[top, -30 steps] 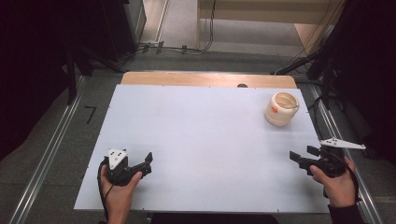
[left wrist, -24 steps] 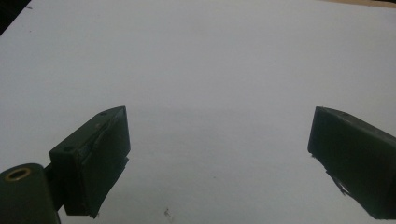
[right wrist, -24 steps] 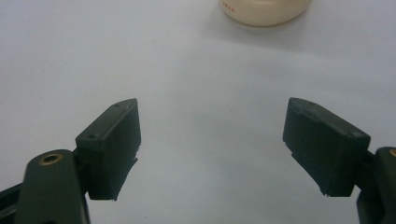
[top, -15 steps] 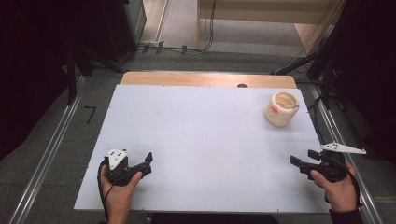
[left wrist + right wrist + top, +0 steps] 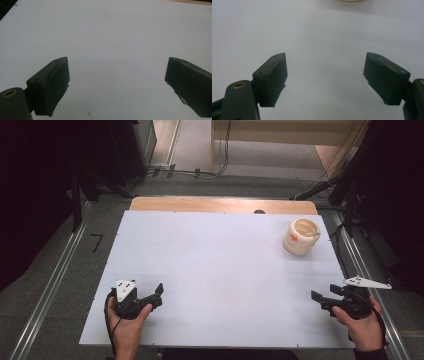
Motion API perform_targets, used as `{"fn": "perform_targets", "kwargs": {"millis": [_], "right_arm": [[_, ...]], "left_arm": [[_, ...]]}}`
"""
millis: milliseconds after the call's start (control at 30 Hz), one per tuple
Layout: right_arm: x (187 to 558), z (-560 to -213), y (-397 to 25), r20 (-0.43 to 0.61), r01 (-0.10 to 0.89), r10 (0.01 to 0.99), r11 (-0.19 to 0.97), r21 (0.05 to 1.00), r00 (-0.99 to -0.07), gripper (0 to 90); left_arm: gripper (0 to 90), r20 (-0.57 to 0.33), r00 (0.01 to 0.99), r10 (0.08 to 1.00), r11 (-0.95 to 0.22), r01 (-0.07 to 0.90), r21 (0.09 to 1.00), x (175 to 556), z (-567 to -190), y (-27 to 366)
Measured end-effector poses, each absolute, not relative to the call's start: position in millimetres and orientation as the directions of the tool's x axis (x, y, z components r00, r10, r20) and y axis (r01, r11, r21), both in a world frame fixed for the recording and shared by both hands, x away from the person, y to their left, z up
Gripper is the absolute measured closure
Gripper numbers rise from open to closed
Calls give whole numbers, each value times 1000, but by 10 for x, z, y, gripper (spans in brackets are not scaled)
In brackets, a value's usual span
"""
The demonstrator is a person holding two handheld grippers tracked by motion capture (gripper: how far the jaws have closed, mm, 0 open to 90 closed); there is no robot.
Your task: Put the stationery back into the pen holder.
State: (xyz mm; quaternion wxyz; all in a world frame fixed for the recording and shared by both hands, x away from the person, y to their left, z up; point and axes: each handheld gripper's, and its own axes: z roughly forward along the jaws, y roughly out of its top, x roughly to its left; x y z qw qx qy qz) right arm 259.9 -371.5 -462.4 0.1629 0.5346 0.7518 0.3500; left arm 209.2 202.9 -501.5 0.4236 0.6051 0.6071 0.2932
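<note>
A cream-coloured jar with a small orange mark lies on the white table top at the far right; its bottom edge peeks in at the top of the right gripper view. My left gripper rests open near the front left corner, held by a hand. In the left gripper view the left gripper has its jaws wide apart over bare white surface. My right gripper stands open near the front right corner, well in front of the jar. The right gripper holds nothing between its jaws.
A wooden strip runs along the table's far edge. Metal rails flank the table on both sides. Cables lie on the floor beyond the far edge, with dark equipment at the back left and right.
The right hand and its gripper have drawn back slightly toward the front edge of the table. The left gripper and the jar have stayed in place.
</note>
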Motion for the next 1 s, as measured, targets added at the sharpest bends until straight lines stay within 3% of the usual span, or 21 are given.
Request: {"fn": "perform_targets", "kwargs": {"millis": [1000], "right_arm": [[2448,-4722,-3748,132,708,921,185,681,-367,179]], "left_arm": [[59,-159,93,983,95,486,869,2089,-5013,2023]]}}
